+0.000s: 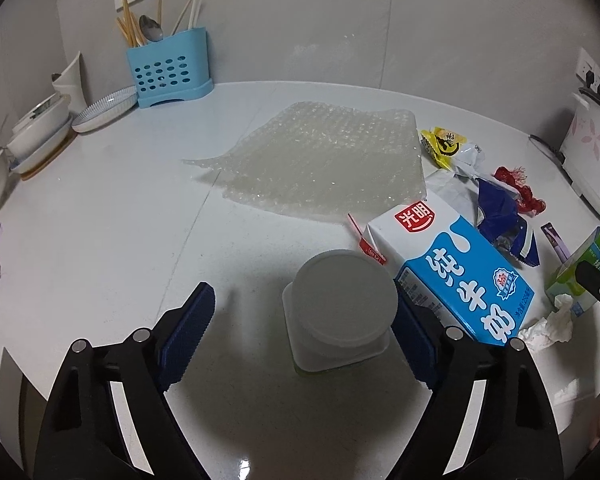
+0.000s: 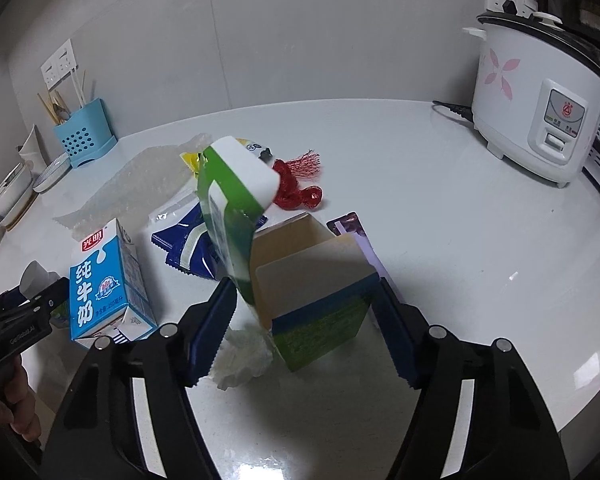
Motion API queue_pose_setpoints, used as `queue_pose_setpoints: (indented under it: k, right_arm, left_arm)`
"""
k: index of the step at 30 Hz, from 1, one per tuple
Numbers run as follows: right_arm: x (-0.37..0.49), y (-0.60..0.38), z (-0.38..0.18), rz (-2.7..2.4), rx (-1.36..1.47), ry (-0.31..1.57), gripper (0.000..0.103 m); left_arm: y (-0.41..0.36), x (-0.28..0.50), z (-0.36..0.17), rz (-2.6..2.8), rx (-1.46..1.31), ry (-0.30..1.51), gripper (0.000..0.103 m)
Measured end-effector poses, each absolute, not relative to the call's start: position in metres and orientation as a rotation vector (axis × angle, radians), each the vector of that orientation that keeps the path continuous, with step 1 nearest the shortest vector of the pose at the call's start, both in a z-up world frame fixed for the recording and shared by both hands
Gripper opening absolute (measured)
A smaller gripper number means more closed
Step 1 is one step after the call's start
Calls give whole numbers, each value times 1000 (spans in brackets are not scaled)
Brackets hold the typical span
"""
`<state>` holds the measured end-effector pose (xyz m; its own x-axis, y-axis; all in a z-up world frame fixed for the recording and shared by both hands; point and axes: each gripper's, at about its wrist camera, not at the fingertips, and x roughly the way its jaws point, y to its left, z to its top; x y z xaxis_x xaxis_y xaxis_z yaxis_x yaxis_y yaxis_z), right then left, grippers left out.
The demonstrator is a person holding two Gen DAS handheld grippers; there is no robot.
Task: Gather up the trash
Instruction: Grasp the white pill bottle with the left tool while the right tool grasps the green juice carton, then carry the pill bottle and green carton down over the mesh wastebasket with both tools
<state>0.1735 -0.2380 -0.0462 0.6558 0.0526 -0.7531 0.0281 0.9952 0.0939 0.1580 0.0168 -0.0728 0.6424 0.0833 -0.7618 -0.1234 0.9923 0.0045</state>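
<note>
On white counter (image 1: pixel 100 240): left gripper (image 1: pixel 304 332) agape around cup (image 1: pixel 340 308); right gripper (image 2: pixel 304 320) agape around box (image 2: pixel 312 292).

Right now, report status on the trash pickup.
Left gripper open around the white cup. Right gripper open around the green box. Milk carton crowds the cup.

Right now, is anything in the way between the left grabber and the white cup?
Nothing visible is. The white cup already sits upside down between the left gripper fingers. The milk carton crowds the right-hand finger's outer side, but it isn't between them.
</note>
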Motion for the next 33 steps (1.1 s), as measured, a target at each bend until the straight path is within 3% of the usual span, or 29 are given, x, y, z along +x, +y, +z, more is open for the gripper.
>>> queue_pose_setpoints:
  k: [7,9,33]
  right_arm:
    - [171,-234,-44,7,83,846,56]
    - [170,-234,-43,5,78,842,55]
    - [134,-234,-12,-8,60,778,53]
  left_arm:
    - [15,162,-78,98,-58,896,58]
    - [15,163,-79,96,-60,902,43]
    - [8,117,-50,33,-79,852,43]
